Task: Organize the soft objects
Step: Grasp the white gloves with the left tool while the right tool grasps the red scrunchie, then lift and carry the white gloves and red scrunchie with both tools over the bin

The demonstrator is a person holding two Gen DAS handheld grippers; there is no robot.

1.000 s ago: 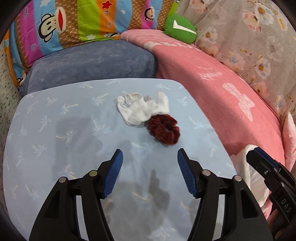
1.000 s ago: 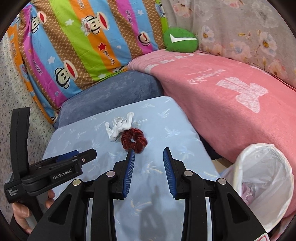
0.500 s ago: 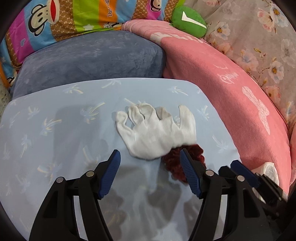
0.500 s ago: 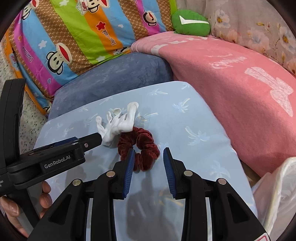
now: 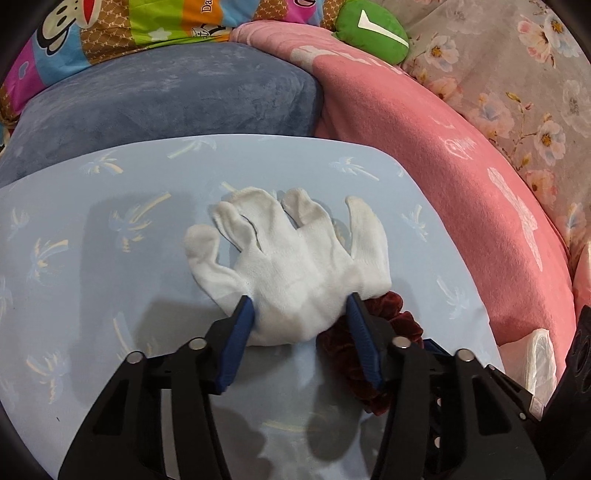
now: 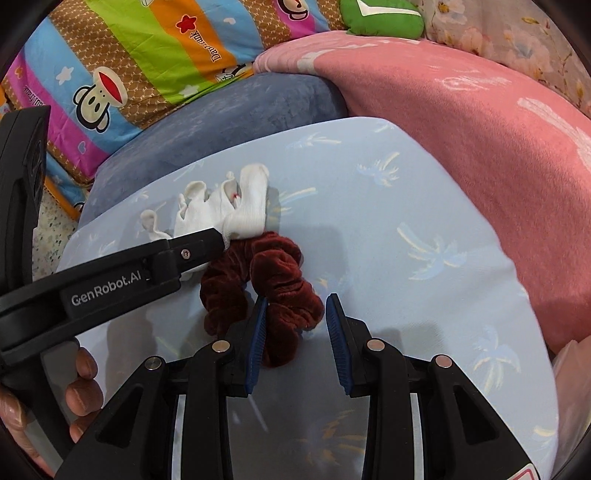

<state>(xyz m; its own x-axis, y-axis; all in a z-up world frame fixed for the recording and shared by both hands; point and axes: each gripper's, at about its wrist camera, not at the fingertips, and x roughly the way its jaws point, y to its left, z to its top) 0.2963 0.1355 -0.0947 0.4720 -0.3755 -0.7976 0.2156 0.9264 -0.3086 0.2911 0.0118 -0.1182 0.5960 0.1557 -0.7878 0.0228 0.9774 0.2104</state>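
A white glove lies flat on the light blue palm-print tabletop. A dark red velvet scrunchie touches its cuff on the right. My left gripper has come down over the cuff; its jaws are closing with the cuff fabric between the pads, and the glove still lies flat. In the right wrist view the glove sits behind the scrunchie. My right gripper straddles the scrunchie's near loop, jaws apart, with a gap at the right pad.
A blue-grey cushion and a pink blanket border the table's far and right sides. A green plush lies on the blanket. A white plastic bag stands off the right edge. A hand holds the left gripper.
Both grippers moved forward and down onto the objects. The left jaws narrowed around the glove's cuff. The right gripper reached the scrunchie with its opening unchanged.
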